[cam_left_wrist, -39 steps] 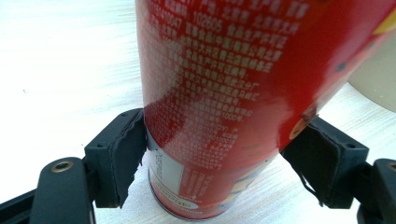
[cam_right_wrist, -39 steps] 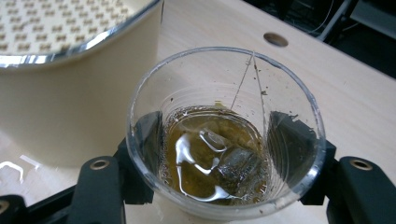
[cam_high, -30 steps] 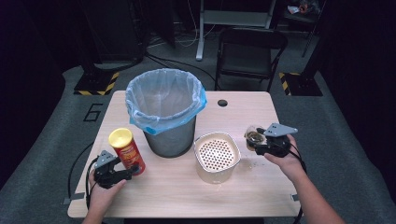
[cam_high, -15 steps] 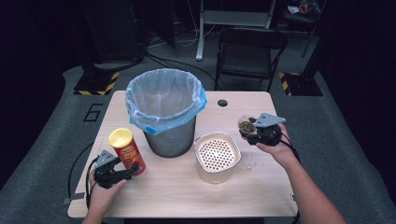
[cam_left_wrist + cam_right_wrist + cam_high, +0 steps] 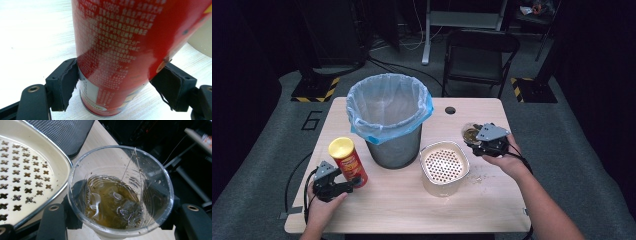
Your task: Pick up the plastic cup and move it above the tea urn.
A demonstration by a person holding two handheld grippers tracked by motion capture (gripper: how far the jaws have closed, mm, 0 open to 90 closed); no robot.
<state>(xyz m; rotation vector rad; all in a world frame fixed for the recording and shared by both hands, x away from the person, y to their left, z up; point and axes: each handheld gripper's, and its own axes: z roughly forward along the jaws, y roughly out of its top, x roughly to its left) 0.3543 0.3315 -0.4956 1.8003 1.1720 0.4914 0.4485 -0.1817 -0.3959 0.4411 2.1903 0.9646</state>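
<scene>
We start with the wooden table [image 5: 492,210], where a grey waste bin [image 5: 393,145] lined with a pale blue bag [image 5: 388,107] stands left of centre. Just in front of it and to the right sits a cream perforated strainer basket [image 5: 443,167].

Our left gripper [image 5: 343,186] is clamped low on the red crisp canister [image 5: 348,161] with the yellow lid, which stands upright on the table near the front left corner; in the left gripper view both pads press its glossy printed wall [image 5: 117,50]. We judge the tube stiff but light and slick, so a hold near the base keeps it from tipping.

Our right gripper [image 5: 473,140] grips a clear plastic cup [image 5: 120,190], held beside the strainer's right rim. It holds brown tea and what looks like a teabag [image 5: 125,210] on a string, though reflections blur it. We take the cup as thin and easily crushed, and the liquid will slosh. A gentle squeeze around the mid wall, kept level, suits it best.
</scene>
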